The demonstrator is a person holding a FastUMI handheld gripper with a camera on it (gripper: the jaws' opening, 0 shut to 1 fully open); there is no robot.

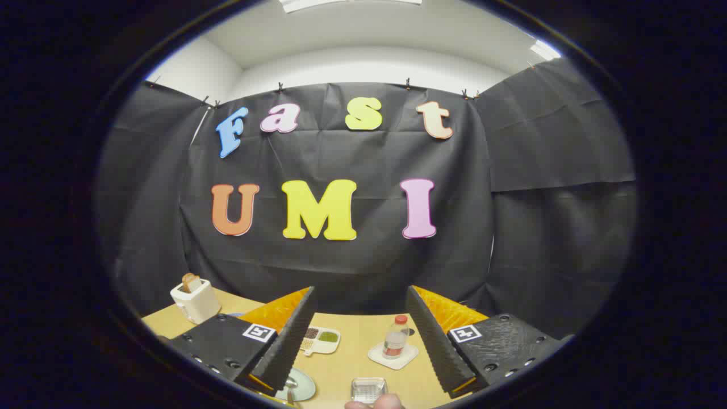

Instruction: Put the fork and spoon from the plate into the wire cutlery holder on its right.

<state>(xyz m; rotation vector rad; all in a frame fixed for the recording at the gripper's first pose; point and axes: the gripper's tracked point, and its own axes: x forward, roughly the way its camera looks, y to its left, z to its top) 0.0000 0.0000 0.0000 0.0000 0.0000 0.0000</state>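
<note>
One plate (301,388) and one wire cutlery holder (368,389) lie between the gripper's (361,341) spread, empty jaws.

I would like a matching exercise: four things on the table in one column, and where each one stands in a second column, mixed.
Things:
1. toaster
2. bottle
3. divided dish
4. wire cutlery holder

Places:
A. on a white coaster
B. nearest, low between the open gripper fingers
C. beyond the left finger, bread in its slot
D. just right of the left finger's tip

Pairs: 1-C, 2-A, 3-D, 4-B
</note>
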